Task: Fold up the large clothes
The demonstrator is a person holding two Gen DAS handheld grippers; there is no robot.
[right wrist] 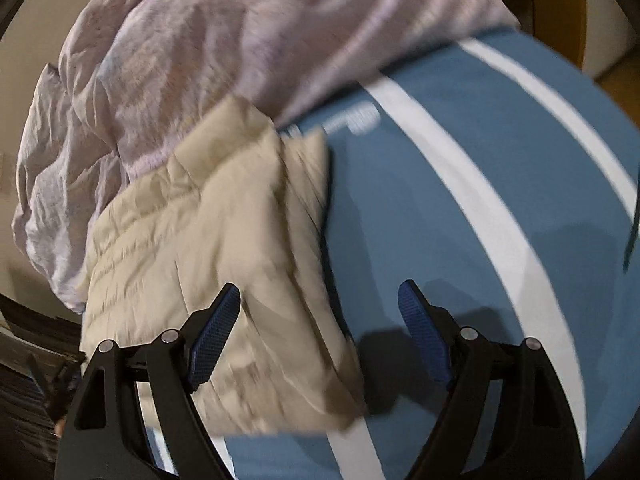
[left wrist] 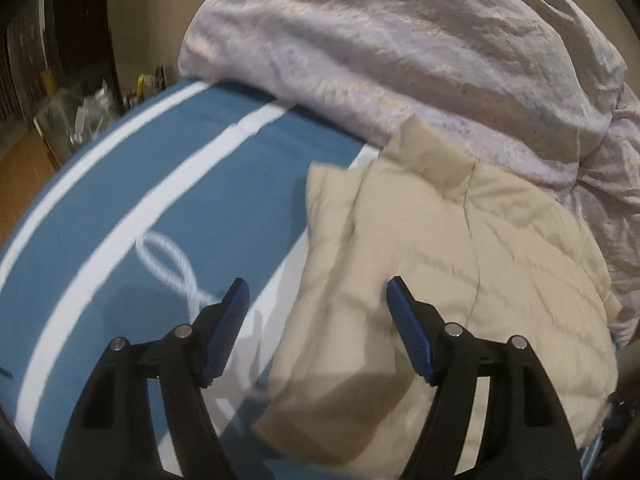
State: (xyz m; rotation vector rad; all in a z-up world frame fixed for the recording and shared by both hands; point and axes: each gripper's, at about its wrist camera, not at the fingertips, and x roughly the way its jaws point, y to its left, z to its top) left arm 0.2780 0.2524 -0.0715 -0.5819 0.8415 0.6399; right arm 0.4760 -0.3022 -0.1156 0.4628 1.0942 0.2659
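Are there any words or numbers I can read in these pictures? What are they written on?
No text reads clearly.
White print on the blue striped bedcover, beside the beige quilted jacket: blurred marks, too smeared to read.
White looped rope design on the cover: a drawing, not letters.
Lilac duvet: no text visible.

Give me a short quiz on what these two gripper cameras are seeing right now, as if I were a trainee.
1. True or false: the left gripper is clamped on the beige quilted jacket.
2. Multiple choice: the jacket lies on A) a bare wooden floor, B) a blue bedcover with white stripes, C) a metal tray.
3. Fill in: behind the jacket is a crumpled pale pink ____.

Key: 1 false, both grippers (right) are open and hold nothing; 2 B; 3 sheet or blanket, bunched against the jacket's collar end.
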